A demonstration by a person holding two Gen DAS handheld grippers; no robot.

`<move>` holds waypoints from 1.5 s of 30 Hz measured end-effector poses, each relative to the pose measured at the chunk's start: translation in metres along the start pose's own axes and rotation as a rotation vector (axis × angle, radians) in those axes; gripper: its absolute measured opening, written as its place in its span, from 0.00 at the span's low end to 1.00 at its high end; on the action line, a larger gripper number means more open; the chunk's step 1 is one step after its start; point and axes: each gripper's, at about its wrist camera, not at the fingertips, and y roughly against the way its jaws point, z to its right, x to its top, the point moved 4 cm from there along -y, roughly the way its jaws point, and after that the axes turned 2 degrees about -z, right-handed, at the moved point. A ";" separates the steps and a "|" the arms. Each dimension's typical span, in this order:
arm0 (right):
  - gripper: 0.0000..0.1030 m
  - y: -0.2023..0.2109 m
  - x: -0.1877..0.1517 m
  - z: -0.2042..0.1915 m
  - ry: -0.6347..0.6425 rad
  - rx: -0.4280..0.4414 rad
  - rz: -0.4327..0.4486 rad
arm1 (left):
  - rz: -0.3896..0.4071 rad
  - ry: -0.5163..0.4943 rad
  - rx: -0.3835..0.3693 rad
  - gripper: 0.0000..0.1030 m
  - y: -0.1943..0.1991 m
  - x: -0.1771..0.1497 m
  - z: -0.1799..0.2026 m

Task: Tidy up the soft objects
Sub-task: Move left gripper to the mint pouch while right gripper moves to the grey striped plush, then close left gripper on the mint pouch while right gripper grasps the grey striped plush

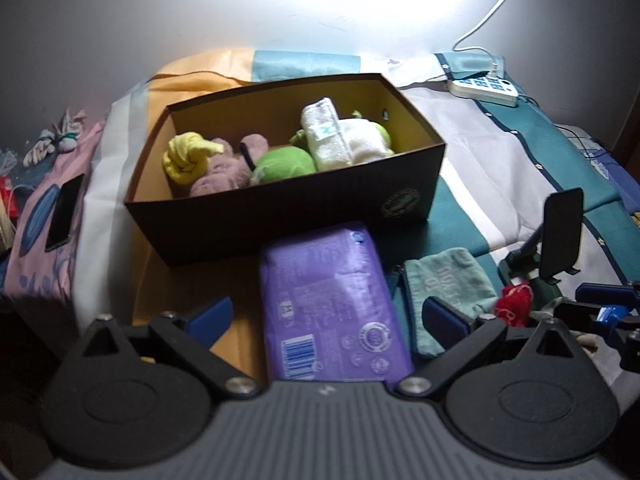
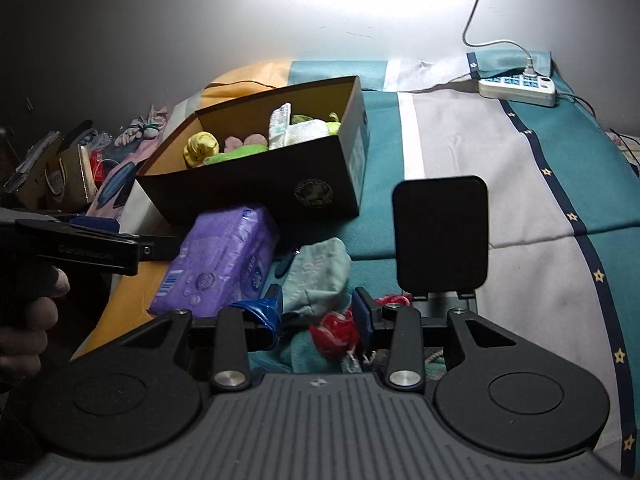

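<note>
A dark cardboard box [image 1: 280, 216] [image 2: 256, 188] on the bed holds a yellow cloth [image 1: 186, 158], a pink plush [image 1: 224, 174], a green plush [image 1: 284, 166] and a white towel [image 1: 340, 136]. A purple soft pack [image 1: 332, 304] [image 2: 218, 264] lies in front of the box, between the wide-open fingers of my left gripper [image 1: 326, 316]. A teal pouch [image 1: 444, 288] [image 2: 316, 276] lies to its right. My right gripper [image 2: 318, 310] is open over the pouch and a red soft item [image 2: 336, 330] [image 1: 514, 304].
A black phone stand [image 2: 440, 236] [image 1: 560, 236] stands right of the pouch. A white power strip [image 2: 518, 90] with its cable lies at the far right. A phone [image 1: 64, 212] and clutter lie at the left. The striped bedsheet [image 2: 520, 200] spreads to the right.
</note>
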 end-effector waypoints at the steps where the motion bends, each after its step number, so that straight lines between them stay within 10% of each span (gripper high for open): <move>1: 0.21 0.001 -0.003 0.007 -0.014 -0.004 -0.006 | 0.002 -0.009 -0.025 1.00 -0.001 0.000 0.006; 13: 0.21 0.009 -0.016 0.052 -0.096 -0.021 -0.017 | -0.086 -0.041 -0.227 0.99 -0.048 0.000 0.080; 27: 0.21 0.002 -0.026 0.083 -0.126 -0.013 -0.061 | -0.120 -0.015 -0.095 0.93 -0.103 0.010 0.095; 36: 0.21 -0.016 -0.032 0.093 -0.191 0.030 -0.109 | -0.171 0.007 -0.089 0.62 -0.115 0.003 0.091; 40: 0.22 -0.019 -0.032 0.094 -0.208 0.063 -0.116 | -0.157 0.010 -0.114 0.27 -0.105 0.005 0.094; 45: 0.26 -0.023 -0.035 0.093 -0.214 0.083 -0.122 | -0.145 0.017 -0.142 0.25 -0.092 0.006 0.094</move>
